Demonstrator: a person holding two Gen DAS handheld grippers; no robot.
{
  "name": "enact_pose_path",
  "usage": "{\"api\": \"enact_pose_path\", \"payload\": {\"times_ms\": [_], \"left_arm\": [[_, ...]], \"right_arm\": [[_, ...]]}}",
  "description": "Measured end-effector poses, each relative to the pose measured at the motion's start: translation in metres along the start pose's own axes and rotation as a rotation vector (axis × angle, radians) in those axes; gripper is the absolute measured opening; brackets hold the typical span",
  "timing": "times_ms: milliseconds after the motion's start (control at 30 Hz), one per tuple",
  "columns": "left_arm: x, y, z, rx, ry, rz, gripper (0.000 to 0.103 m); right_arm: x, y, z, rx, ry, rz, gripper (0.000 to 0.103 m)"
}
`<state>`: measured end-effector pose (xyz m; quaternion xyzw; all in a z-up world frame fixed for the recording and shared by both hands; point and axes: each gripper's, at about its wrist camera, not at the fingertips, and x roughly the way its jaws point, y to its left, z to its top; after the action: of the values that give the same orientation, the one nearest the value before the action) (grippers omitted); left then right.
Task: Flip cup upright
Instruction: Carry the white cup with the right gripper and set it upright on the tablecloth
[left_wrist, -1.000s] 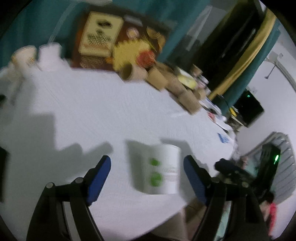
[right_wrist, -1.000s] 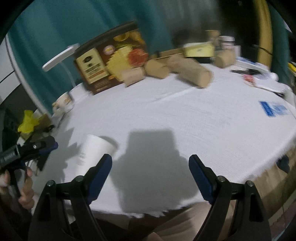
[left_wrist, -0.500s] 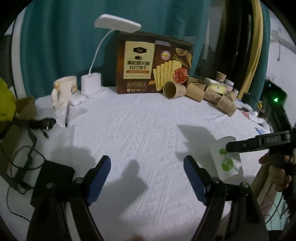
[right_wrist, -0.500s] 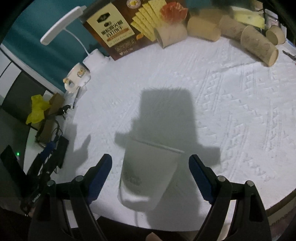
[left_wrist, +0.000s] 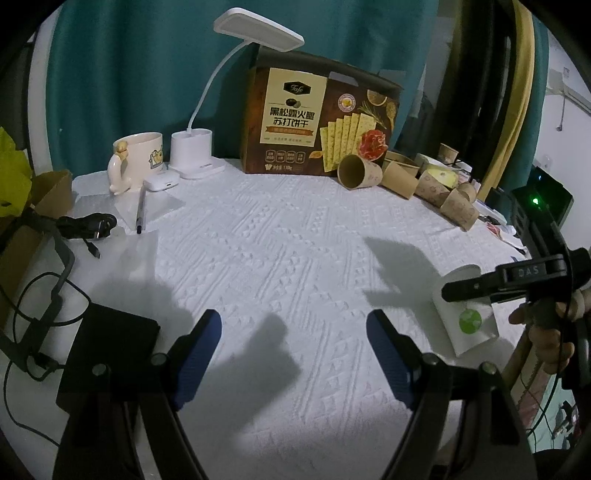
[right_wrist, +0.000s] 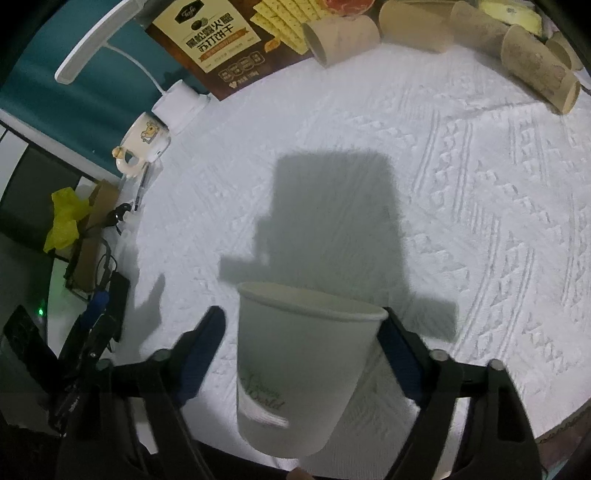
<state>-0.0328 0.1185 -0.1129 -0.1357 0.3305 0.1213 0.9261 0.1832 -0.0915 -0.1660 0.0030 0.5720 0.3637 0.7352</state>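
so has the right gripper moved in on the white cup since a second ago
Yes. In the right wrist view the white cup went from low left to between the right gripper's fingers, while the cracker box slid to the top. Its jaws have just been closing around the cup.

The cracker box (left_wrist: 321, 122) carries the brand "Tafe" above the large Chinese characters 黑松露火腿苏打饼干, the right gripper's (left_wrist: 458, 286) black arm is marked "DAS", and the white paper cup (right_wrist: 299, 369) bears faint script ending in "World", its first word too blurred to read.

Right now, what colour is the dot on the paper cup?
Green, on the white paper cup; left wrist view.
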Motion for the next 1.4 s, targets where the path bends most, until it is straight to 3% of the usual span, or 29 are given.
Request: {"api": "enact_pose_path", "payload": {"times_ms": [167,267,533,633,833,1133,1400], "left_arm": [[0.000,-0.002,0.000,-0.006,0.010,-0.015,0.081],[-0.001,-0.004,0.000,-0.003,0.010,-0.010,0.081],[-0.001,-0.010,0.001,-0.015,0.023,-0.003,0.081],[0.000,-0.013,0.001,-0.012,0.031,-0.008,0.081],[0.003,-0.021,0.000,0.001,0.045,-0.014,0.081],[0.005,-0.036,-0.001,0.053,0.050,-0.014,0.081],[0.007,-0.045,-0.005,0.090,0.055,-0.003,0.081]], "right_arm": [[-0.006,0.001,0.007,-0.014,-0.035,0.007,0.063],[-0.018,0.002,0.012,-0.029,-0.103,0.008,0.063],[-0.038,0.008,0.009,-0.187,-0.404,-0.152,0.063],[-0.031,0.008,-0.001,-0.250,-0.475,-0.231,0.063],[-0.030,0.015,-0.025,-0.325,-0.594,-0.297,0.063],[-0.035,0.021,-0.055,-0.357,-0.668,-0.331,0.063],[-0.040,0.025,-0.076,-0.354,-0.668,-0.354,0.064]]}}
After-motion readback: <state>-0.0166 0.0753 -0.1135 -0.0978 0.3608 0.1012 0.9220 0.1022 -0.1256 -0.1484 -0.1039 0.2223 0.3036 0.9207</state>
